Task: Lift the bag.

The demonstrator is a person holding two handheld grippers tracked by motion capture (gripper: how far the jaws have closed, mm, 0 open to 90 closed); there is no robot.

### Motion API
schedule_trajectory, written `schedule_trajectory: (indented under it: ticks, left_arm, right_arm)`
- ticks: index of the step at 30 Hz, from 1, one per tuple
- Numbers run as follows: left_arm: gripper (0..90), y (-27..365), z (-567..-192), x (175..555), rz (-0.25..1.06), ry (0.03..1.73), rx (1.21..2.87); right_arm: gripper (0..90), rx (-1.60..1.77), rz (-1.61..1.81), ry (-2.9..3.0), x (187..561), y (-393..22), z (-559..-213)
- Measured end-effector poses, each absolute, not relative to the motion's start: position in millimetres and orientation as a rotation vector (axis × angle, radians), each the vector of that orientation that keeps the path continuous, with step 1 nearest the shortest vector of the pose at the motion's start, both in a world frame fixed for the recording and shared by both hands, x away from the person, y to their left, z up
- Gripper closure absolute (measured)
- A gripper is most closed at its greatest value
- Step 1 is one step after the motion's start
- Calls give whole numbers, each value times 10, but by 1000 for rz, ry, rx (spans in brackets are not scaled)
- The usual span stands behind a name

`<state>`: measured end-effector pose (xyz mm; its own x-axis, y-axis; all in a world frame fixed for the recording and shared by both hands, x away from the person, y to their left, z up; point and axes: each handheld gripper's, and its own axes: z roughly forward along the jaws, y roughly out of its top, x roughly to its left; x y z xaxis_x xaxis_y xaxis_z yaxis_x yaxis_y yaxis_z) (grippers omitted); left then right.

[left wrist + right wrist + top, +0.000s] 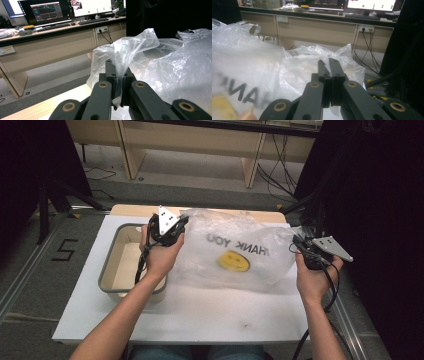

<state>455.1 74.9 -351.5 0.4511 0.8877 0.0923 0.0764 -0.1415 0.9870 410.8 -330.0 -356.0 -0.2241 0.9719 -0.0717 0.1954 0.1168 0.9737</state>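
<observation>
A clear plastic bag (235,255) printed with "THANK YOU" and a yellow smiley is held up, stretched over the white table (200,315) between my two grippers. My left gripper (183,223) pinches the bag's left upper edge. In the left gripper view a twisted strip of the bag (130,47) runs down between the closed jaws of the left gripper (117,75). My right gripper (298,241) grips the bag's right edge. In the right gripper view the right gripper (328,62) has its jaws pressed together, with crumpled film of the bag (249,57) around them.
A beige tub with a grey rim (111,270) stands on the table's left part, under my left forearm. A wooden bench (200,140) and cables lie beyond the table. Dark curtains and stands flank both sides. A desk with monitors (50,15) is farther off.
</observation>
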Motion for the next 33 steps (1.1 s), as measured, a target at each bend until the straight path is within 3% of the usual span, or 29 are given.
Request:
schedule_trajectory:
  ticks: [33]
  left_arm:
    - [876, 750, -3651, 4747, 864, 942, 1638]
  right_arm:
    - [896, 1240, 1138, 1626, 4296, -3301, -3732]
